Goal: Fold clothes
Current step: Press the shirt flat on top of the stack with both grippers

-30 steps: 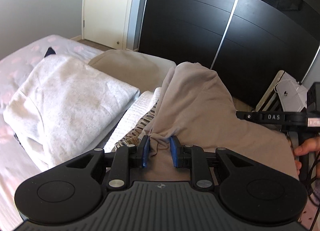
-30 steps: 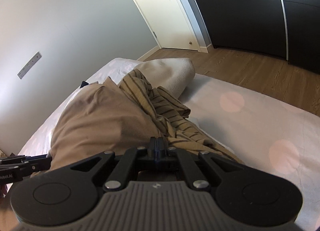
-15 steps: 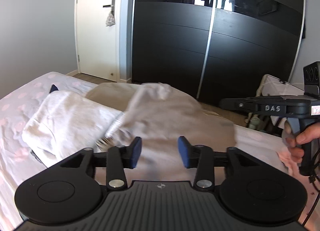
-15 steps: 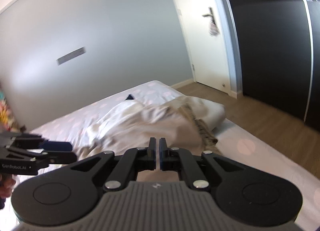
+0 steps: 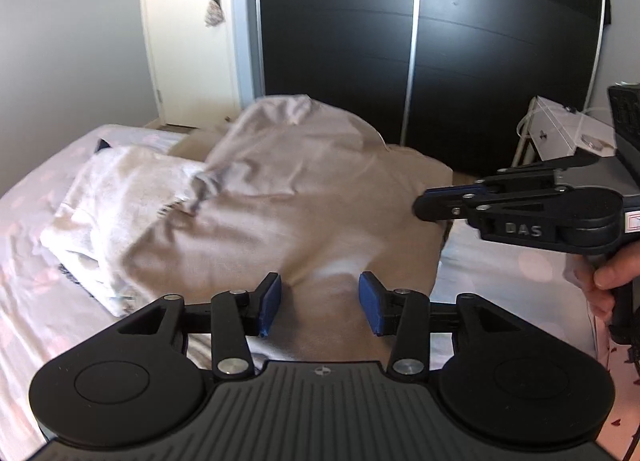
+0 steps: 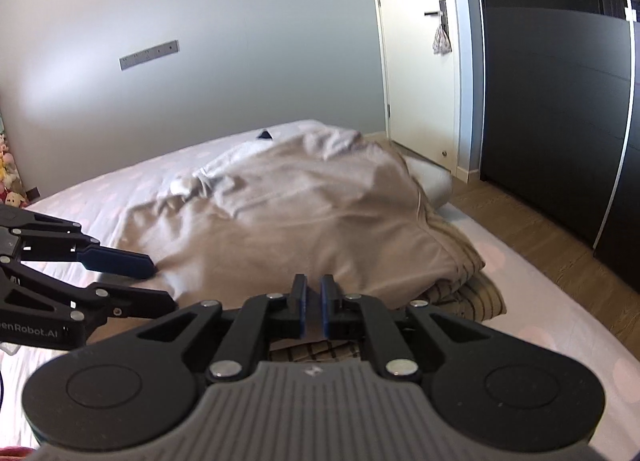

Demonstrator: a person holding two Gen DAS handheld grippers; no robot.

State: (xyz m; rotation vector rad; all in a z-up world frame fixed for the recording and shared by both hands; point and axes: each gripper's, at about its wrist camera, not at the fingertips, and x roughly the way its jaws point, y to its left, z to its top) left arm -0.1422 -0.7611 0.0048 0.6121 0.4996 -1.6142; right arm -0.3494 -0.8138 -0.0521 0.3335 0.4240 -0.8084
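Observation:
A beige garment [image 5: 304,201] lies spread over a pile of clothes on the bed, also seen in the right wrist view [image 6: 304,213]. A striped garment [image 6: 472,293] pokes out from under its right edge. My left gripper [image 5: 319,301] hovers over the garment's near edge, open, with nothing pressed between its blue pads. My right gripper [image 6: 314,301] has its jaws opening, a narrow gap between the pads and nothing gripped. The right gripper [image 5: 424,205] reaches in at the garment's right edge. The left gripper [image 6: 160,281] shows open at the garment's left edge.
A pale grey garment [image 5: 120,189] lies left of the beige one on the pink-dotted sheet [image 5: 24,261]. A cream pillow [image 6: 432,181] sits at the far bed corner. Black wardrobe doors [image 5: 480,61], a white door [image 6: 416,61] and a white box [image 5: 556,133] stand beyond. A hand [image 5: 612,273] holds the right gripper's handle.
Both grippers let go of the beige garment, which dropped flat onto the pile. Both drew back and rose a little. The left jaws spread wide, the right jaws parted slightly.

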